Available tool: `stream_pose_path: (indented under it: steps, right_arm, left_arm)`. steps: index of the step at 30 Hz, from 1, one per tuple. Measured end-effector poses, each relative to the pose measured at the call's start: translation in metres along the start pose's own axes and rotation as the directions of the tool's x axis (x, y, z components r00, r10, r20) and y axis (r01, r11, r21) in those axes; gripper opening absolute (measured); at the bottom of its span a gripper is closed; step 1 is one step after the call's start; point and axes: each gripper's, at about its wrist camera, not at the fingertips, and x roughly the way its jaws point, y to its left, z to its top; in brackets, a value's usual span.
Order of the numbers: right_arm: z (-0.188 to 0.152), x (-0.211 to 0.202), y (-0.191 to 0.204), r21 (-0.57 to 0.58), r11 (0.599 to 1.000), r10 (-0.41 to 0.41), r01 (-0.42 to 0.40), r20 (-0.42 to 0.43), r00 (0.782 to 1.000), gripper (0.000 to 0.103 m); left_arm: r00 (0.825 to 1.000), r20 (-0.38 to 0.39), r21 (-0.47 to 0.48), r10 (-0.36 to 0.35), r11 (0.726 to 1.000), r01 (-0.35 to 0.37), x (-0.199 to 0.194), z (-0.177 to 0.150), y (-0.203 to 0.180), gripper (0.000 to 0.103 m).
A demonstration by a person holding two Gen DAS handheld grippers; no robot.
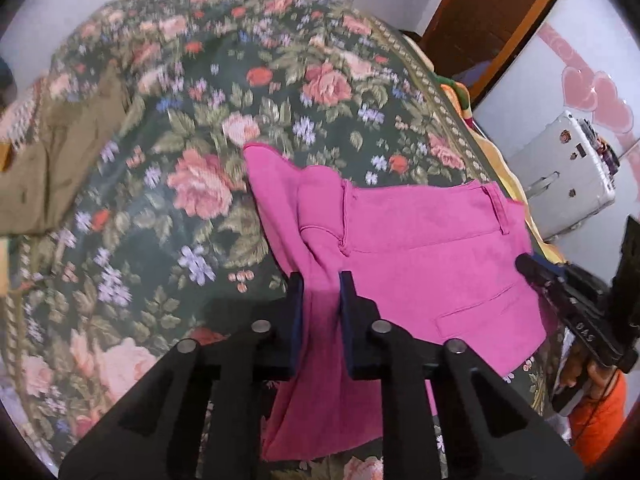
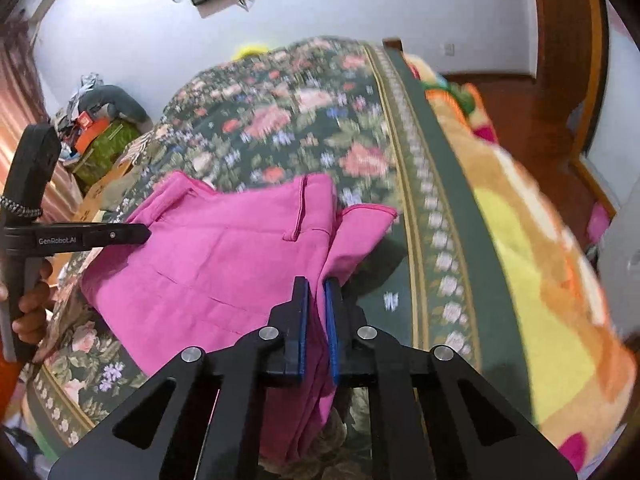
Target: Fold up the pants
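The bright pink cotton pants (image 1: 420, 248) are lying partly folded on the dark green floral bedspread (image 1: 192, 140), waistband side flat, the leg end hanging raised between the two tools. The left gripper (image 1: 322, 300) is pinching a gathered pink fold, and the right gripper (image 2: 316, 308) is pinching the opposite edge, each pressed onto cloth. The garment's long axis is running forward from both tools toward the waistband, so the held end probably needs carrying forward over it; neither hand is looking clearly nearer
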Motion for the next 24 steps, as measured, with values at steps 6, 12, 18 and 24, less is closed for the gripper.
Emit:
stream_pose_path:
  steps: [6,12,18,24]
  right_arm:
    - [0.024,-0.017,0.024,-0.074,0.997,0.002,0.003,0.067,0.998,0.004]
    - [0.063,-0.034,0.057,-0.149,0.989,0.014,0.011,0.163,0.987,0.001]
    - [0.075,-0.011,0.064,-0.103,0.994,0.03,-0.024,0.063,0.998,0.007]
    - [0.048,0.031,0.057,-0.065,0.998,0.005,-0.011,-0.093,0.996,0.043]
  left_arm:
    - [0.997,0.075,0.018,0.021,1.0,-0.022,-0.031,0.006,0.003,0.013]
    - [0.986,0.161,-0.017,0.048,0.999,-0.046,-0.07,0.012,0.027,0.009]
    - [0.991,0.124,-0.05,0.044,0.998,-0.038,-0.071,0.005,0.059,0.007]
    - [0.995,0.075,-0.077,0.07,0.995,-0.064,-0.055,-0.009,0.081,0.019]
